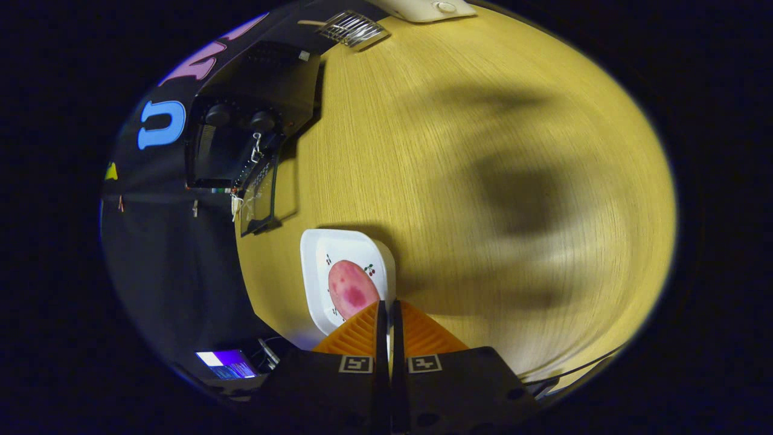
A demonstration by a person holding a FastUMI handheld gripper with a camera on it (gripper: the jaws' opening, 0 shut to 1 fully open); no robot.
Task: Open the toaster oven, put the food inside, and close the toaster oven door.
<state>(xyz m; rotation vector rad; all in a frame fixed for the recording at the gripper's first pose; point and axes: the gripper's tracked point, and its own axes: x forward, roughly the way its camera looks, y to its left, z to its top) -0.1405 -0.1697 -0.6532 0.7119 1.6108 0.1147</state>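
The claw, pinched on the white square plate carrying pink food, holds it. The black toaster oven stands open far left; sliding the plate in looks next.

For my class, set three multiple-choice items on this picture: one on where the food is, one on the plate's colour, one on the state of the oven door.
1. Where does the food lie?
A. On the plate, just ahead of the fingers
B. Inside the oven
C. On the bare table

2. What colour is the plate?
A. Blue
B. White with small cherry prints
C. Black

3. How is the oven door?
A. Shut
B. Taken off and lying on the plate
C. Open

Answers:
1 A, since the pink round piece rests on the plate right beyond the tips of the hand-held gripper, whose fingers stand together on nothing.
2 B, since the plate is white with cherries printed beside the food.
3 C, since the glass door is swung away from the oven's front over the table.
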